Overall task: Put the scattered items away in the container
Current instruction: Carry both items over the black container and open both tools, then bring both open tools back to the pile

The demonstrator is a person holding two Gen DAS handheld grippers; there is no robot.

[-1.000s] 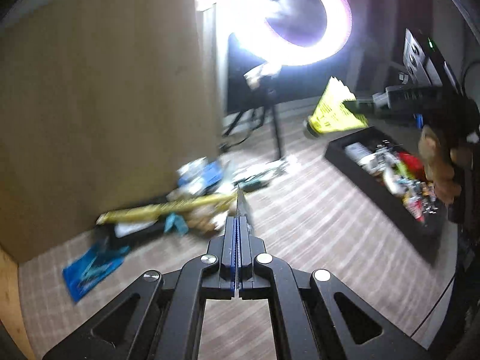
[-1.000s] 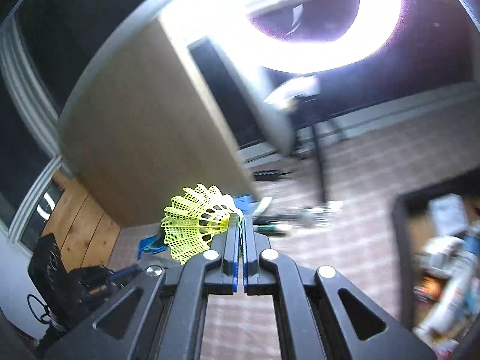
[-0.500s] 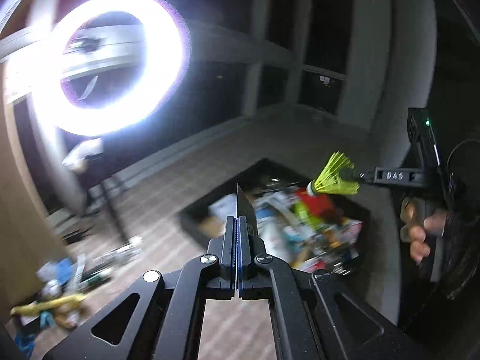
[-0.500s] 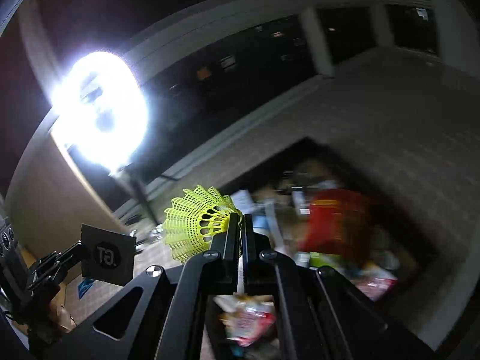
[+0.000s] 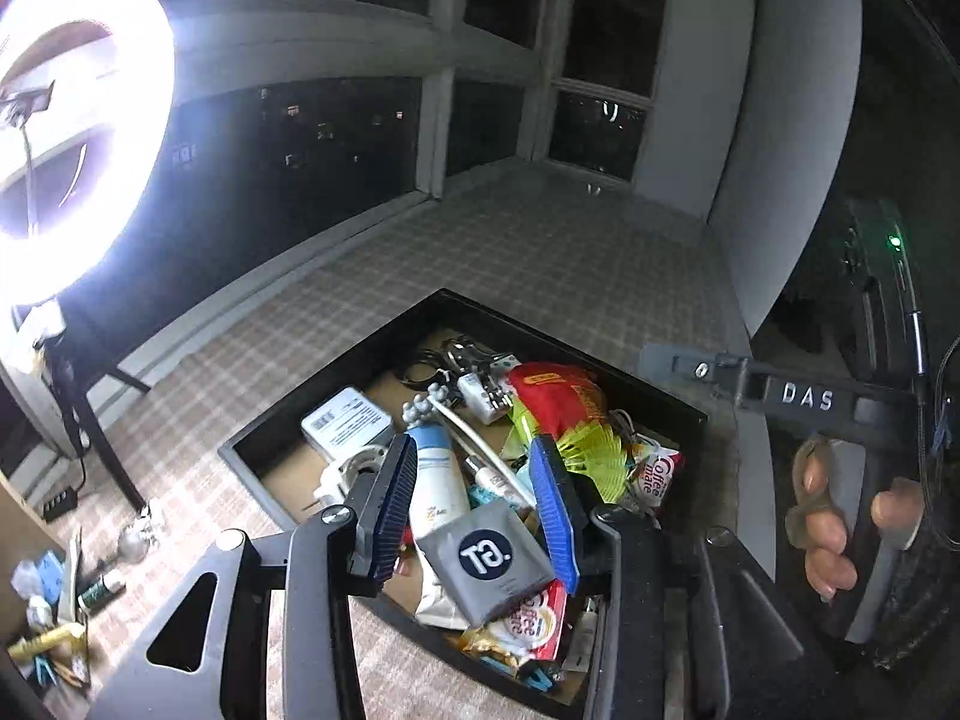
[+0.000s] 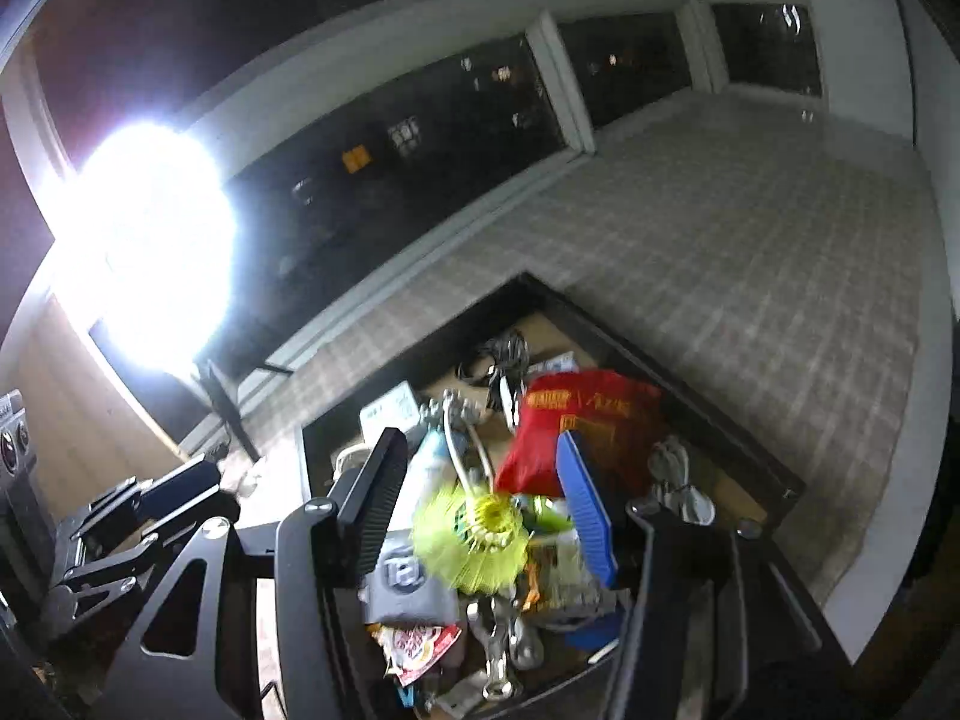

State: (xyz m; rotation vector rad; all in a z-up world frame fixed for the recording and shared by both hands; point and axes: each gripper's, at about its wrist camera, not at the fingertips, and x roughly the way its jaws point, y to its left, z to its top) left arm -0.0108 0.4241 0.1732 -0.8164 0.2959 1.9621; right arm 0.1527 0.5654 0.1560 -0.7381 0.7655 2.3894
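Observation:
The black tray [image 5: 336, 384] lies on the checked floor, full of packets, tubes and cables. My left gripper [image 5: 474, 456] hovers over it, its jaws opening. A grey sachet with a round logo [image 5: 486, 558] lies free below and between the fingers, with no pad touching it. My right gripper [image 6: 480, 450] is also over the tray and its jaws are opening. The yellow shuttlecock [image 6: 480, 540] is blurred and loose under them. In the left wrist view the shuttlecock [image 5: 591, 450] sits beside a red bag [image 5: 558, 396]. The right gripper [image 5: 690, 366] reaches in from the right.
A bright ring light [image 5: 78, 120] on a tripod [image 5: 102, 450] stands left of the tray. Several loose items [image 5: 54, 600] lie on the floor at the lower left. Dark windows line the far wall. A hand [image 5: 822, 528] holds the right gripper.
Both grippers swung from the floor pile to above the tray and went from shut to open. The grey sachet left the left jaws. The shuttlecock left the right jaws.

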